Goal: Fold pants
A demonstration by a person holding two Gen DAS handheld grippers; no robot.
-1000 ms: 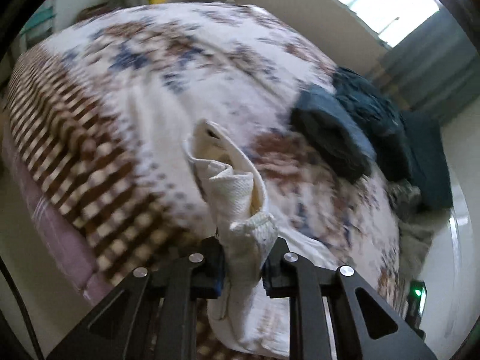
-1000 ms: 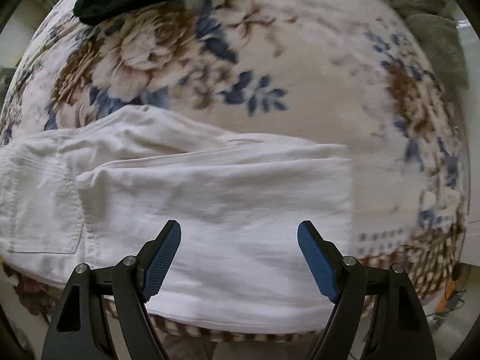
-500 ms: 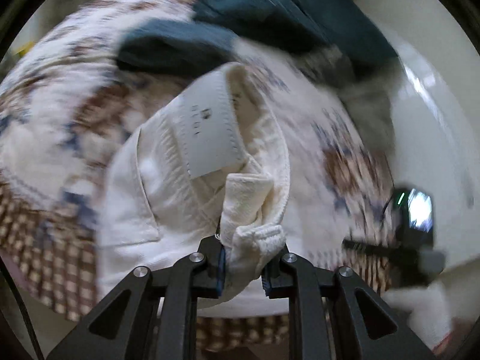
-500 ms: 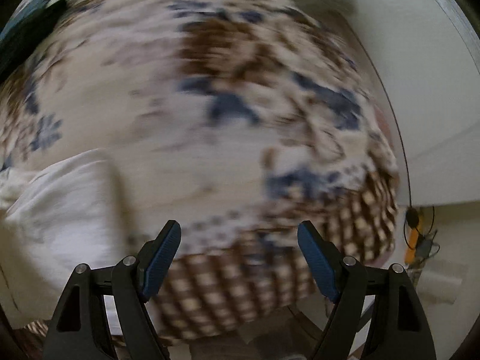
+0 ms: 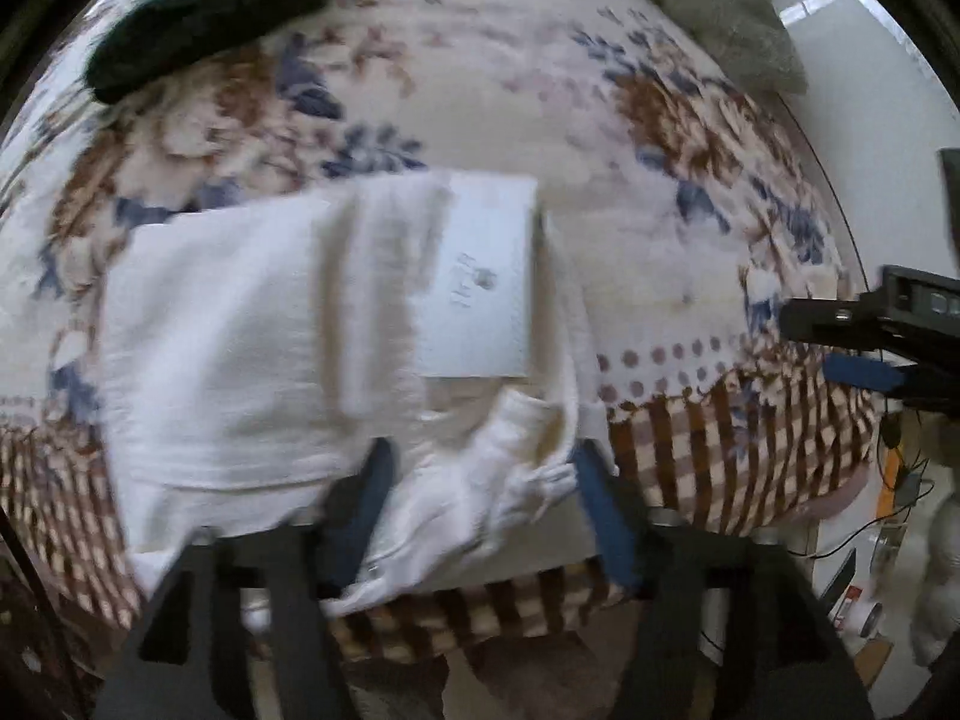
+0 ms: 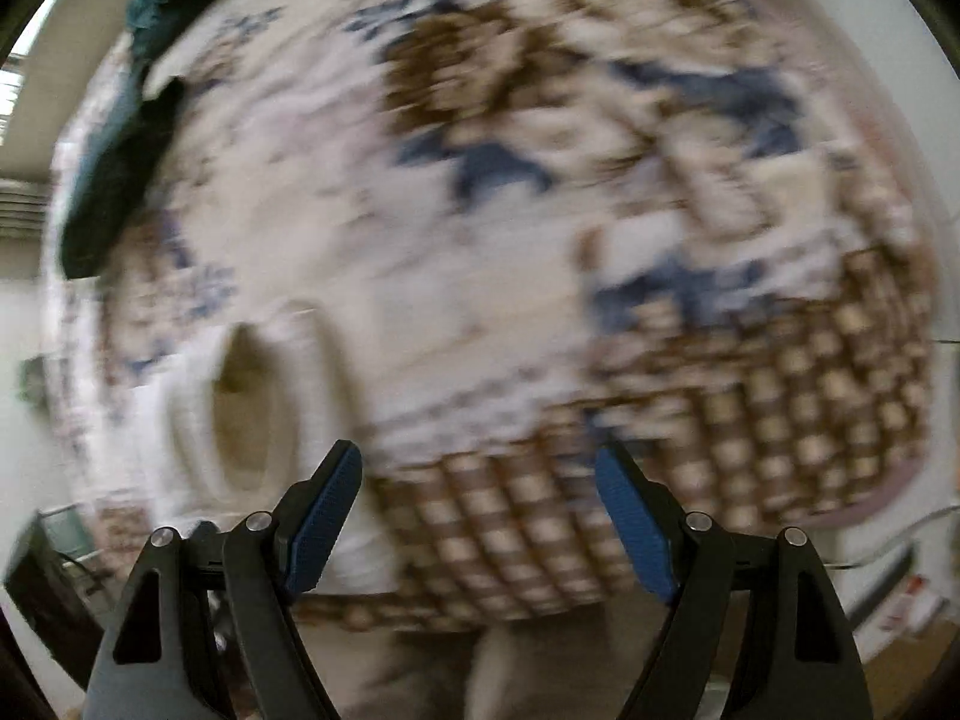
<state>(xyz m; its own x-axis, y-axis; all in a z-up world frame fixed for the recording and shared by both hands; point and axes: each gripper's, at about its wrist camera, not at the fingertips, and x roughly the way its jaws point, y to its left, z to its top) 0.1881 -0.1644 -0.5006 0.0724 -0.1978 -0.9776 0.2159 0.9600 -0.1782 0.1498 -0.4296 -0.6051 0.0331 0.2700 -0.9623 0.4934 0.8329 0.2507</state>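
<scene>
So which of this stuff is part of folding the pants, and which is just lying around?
Part of the job:
white pants
left gripper, open over the waistband
right gripper, open, empty

Just lying about:
dark green garment
grey cloth
floral blanket

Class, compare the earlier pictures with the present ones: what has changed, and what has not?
The left gripper, earlier shut on the pants' waistband, has opened and laid the waist over the legs, label up. The right gripper stayed open and empty, swinging right. The dark clothes stayed put.

Matt white woven-cloth pants (image 5: 252,336) lie on a soft floral cloth bedspread (image 5: 660,138)
</scene>
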